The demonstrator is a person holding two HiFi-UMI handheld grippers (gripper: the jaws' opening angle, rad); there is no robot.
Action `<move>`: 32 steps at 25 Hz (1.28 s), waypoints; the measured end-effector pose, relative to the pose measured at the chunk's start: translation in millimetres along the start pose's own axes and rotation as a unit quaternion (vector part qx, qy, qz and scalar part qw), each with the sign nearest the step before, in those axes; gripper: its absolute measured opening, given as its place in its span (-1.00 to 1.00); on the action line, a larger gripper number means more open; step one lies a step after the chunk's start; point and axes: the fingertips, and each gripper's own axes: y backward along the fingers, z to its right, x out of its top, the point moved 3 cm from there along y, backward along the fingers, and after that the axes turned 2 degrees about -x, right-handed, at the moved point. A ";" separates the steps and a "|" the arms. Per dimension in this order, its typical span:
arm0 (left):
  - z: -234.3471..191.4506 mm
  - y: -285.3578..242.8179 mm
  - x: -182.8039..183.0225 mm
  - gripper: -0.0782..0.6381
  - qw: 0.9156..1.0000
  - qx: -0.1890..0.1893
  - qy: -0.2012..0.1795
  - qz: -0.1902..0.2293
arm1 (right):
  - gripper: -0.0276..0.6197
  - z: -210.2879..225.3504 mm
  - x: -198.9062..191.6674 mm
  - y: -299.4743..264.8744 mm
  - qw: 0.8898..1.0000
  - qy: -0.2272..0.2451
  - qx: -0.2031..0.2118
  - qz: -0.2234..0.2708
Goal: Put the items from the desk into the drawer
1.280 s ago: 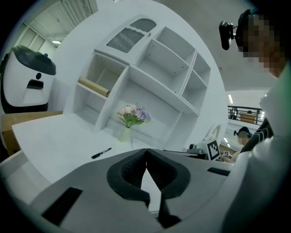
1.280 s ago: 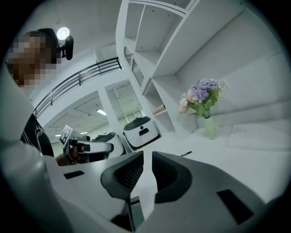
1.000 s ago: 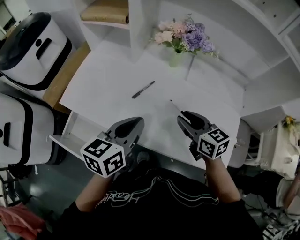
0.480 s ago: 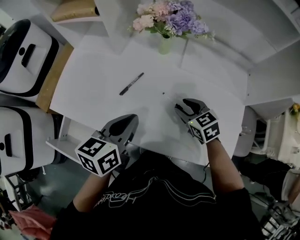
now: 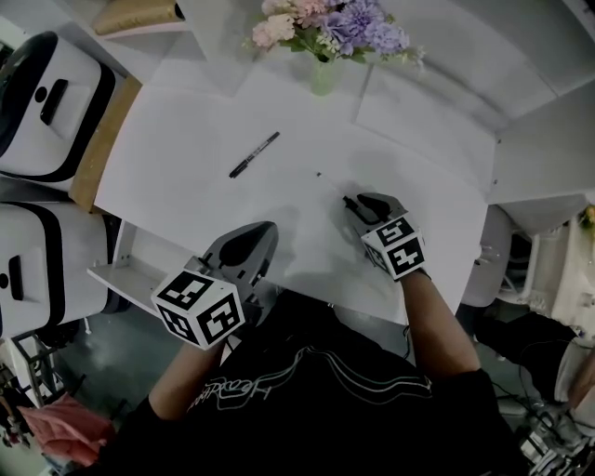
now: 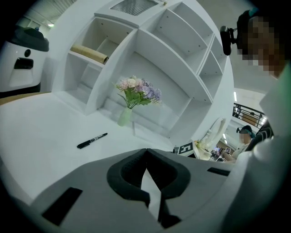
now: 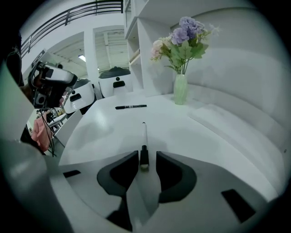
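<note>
A white pen with a black end [image 7: 144, 136] lies on the white desk [image 5: 186, 130]. Its black end sits between the jaws of my right gripper [image 7: 146, 157], with a gap still showing beside it. Those jaws have just been closing and stand open around the pen. In the head view the right gripper [image 5: 352, 201] is low over the desk's right half, over that same pen [image 5: 331, 185]. A black marker [image 5: 254, 154] lies further back at the left. My left gripper [image 5: 264, 230] hovers at the desk's near edge, shut and empty. The open white drawer [image 5: 130, 270] juts out below the desk's left side.
A vase of pink and purple flowers [image 5: 325, 37] stands at the back of the desk, under white shelves. Two white-and-black machines [image 5: 46, 102] and a wooden strip [image 5: 98, 149] flank the desk's left edge. A tan roll [image 5: 139, 14] lies on a shelf.
My right gripper has come down toward the desk and now straddles the white pen's near end. The left gripper has sunk a little near the desk's edge.
</note>
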 end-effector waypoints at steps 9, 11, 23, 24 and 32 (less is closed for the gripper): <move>-1.2 17.2 -7.1 -0.73 1.000 0.023 0.008 0.008 | -0.68 -4.4 -0.8 -0.3 1.000 0.011 0.003 -0.012; 1.5 24.0 -5.1 -0.73 0.999 0.030 0.008 0.017 | -0.68 -7.1 0.9 1.3 1.000 0.008 0.009 -0.009; 20.3 78.7 -20.6 -0.73 0.993 0.091 0.014 0.070 | -0.68 -59.7 52.6 41.8 0.994 0.032 0.075 0.076; 20.3 83.5 -22.5 -0.73 0.992 0.097 0.017 0.074 | -0.69 -66.0 57.9 44.3 0.993 0.037 0.083 0.081; 4.9 125.1 -26.7 -0.73 0.986 0.128 0.029 0.100 | -0.68 -126.3 98.8 44.9 0.982 0.078 0.132 0.109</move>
